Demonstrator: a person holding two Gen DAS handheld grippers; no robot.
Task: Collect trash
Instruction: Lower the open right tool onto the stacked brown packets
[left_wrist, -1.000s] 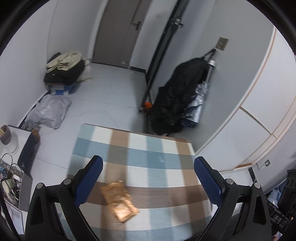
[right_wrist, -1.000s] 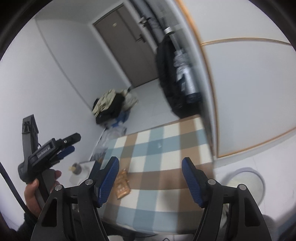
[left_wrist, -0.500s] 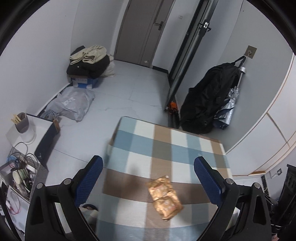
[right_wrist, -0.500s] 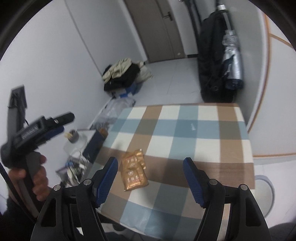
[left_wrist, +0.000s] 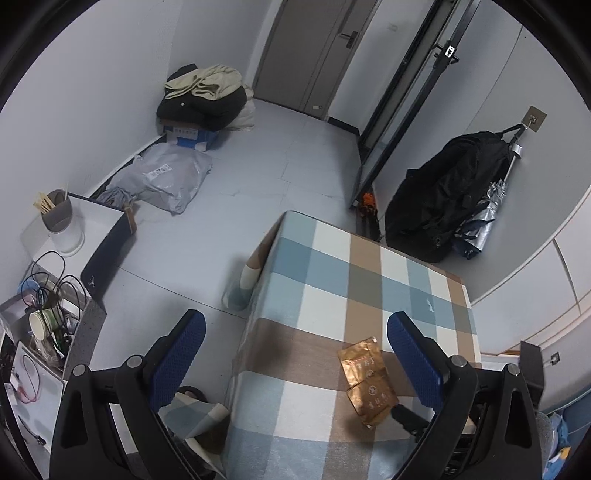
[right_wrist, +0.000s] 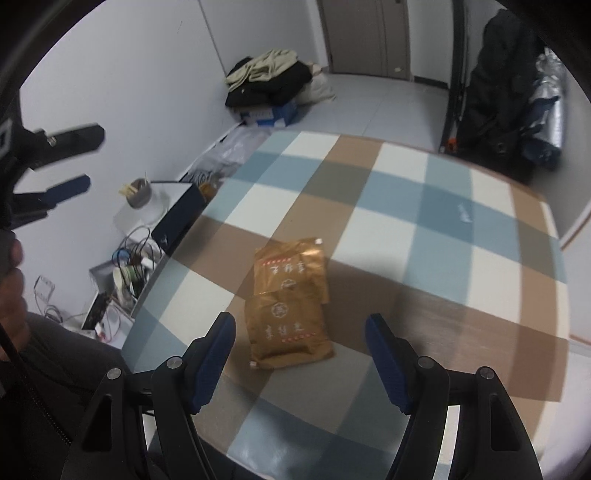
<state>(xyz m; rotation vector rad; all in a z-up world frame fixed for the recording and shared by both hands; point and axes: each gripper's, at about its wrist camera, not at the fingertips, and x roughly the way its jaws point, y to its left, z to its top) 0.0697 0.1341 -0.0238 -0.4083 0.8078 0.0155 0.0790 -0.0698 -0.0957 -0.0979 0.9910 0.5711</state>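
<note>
Since a second ago the right gripper (right_wrist: 299, 354) has swung down over the checked bench (right_wrist: 424, 206), so the gold snack wrappers (right_wrist: 290, 302), then small and far off, now lie flat just ahead of its released, empty jaws; the pick-up looks close but not begun. The left gripper (left_wrist: 291, 365), also released and empty, has drifted so the wrappers (left_wrist: 367, 380) sit by its right finger near the bench's near edge. Nothing blocks the approach; clothes (left_wrist: 207, 92), a grey bag (left_wrist: 166, 177) and a black backpack (left_wrist: 443, 195) stay well apart.
</note>
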